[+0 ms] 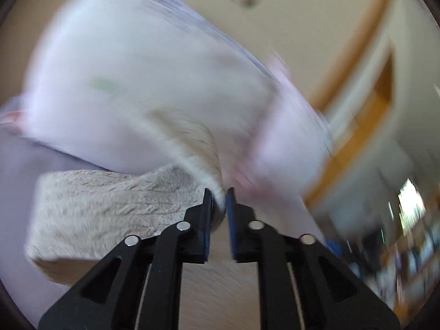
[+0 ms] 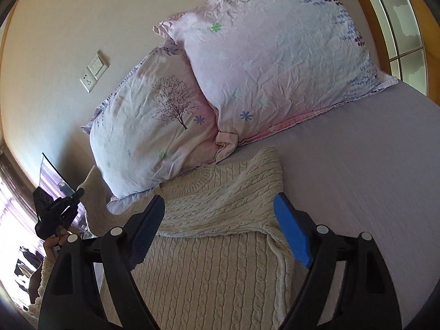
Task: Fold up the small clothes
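A cream cable-knit sweater (image 2: pixel 214 236) lies partly folded on the lavender bed sheet (image 2: pixel 357 181), its top edge against the pillows. My right gripper (image 2: pixel 220 214) is open just above the sweater, with the fingers on either side of the folded part. In the blurred left wrist view, my left gripper (image 1: pixel 219 198) is shut on a lifted edge of the sweater (image 1: pixel 115 206). The left gripper also shows in the right wrist view (image 2: pixel 59 213), held in a hand at the sweater's left side.
Two floral pillows (image 2: pixel 275 63) (image 2: pixel 154 126) lean against the wall at the head of the bed. A wall switch and socket (image 2: pixel 93 71) sit above them. A window with a wooden frame (image 2: pixel 398 27) is at the right.
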A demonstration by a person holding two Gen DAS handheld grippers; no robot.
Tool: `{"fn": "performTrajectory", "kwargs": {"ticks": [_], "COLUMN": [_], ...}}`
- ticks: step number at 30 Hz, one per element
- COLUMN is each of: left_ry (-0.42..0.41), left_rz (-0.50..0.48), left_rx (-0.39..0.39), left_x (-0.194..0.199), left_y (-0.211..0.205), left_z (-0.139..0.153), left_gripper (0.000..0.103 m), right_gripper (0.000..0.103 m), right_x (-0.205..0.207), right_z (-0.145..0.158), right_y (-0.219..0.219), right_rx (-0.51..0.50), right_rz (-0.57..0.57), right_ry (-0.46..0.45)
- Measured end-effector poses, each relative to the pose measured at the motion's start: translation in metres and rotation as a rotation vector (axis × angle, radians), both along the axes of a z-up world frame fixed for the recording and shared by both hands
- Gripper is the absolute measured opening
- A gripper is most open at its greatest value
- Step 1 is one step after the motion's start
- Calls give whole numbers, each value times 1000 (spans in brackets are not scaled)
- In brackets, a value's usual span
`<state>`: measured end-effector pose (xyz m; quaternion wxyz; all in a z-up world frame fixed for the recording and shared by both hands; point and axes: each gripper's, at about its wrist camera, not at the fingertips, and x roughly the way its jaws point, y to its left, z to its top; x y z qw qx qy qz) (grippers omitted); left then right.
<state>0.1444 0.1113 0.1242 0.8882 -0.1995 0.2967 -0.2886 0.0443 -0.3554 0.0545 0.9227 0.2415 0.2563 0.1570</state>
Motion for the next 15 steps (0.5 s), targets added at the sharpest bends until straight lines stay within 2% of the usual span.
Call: {"fn": "performTrajectory", "kwargs": {"ticks": [1, 2, 4, 6, 9, 11, 13, 15], "left_ry": [18, 28, 18, 7, 36, 51, 70, 122], "left_rz": [-108, -169, -203, -194, -175, -159, -134, -107], "left_rx": [52, 88, 145, 150, 101, 78, 53, 0], "left_x": [-5, -10, -32, -52, -97, -135, -173, -204], "left_y": [-36, -56, -65, -46, 12, 47, 74, 96], "left_z": [-5, -9, -16, -19, -23, -31, -48, -71], "left_gripper": [31, 36, 56, 67, 69, 77, 78, 78], "right_gripper": [83, 83, 86, 91, 92, 92, 92, 92], "right_x": [-5, -11, -30, -53, -87, -109, -129, -149], "right_z": [-1, -1, -2, -5, -20, -32, -51, -71], "right_y": [-1, -2, -4, -6, -7, -7, -12, -18], "right_rx": [2, 4, -7, -22, 7, 42, 71, 87], "right_rz": [11, 28, 71, 122, 253, 335, 395, 415], "right_ry": [7, 8, 1, -2, 26, 54, 97, 150]}}
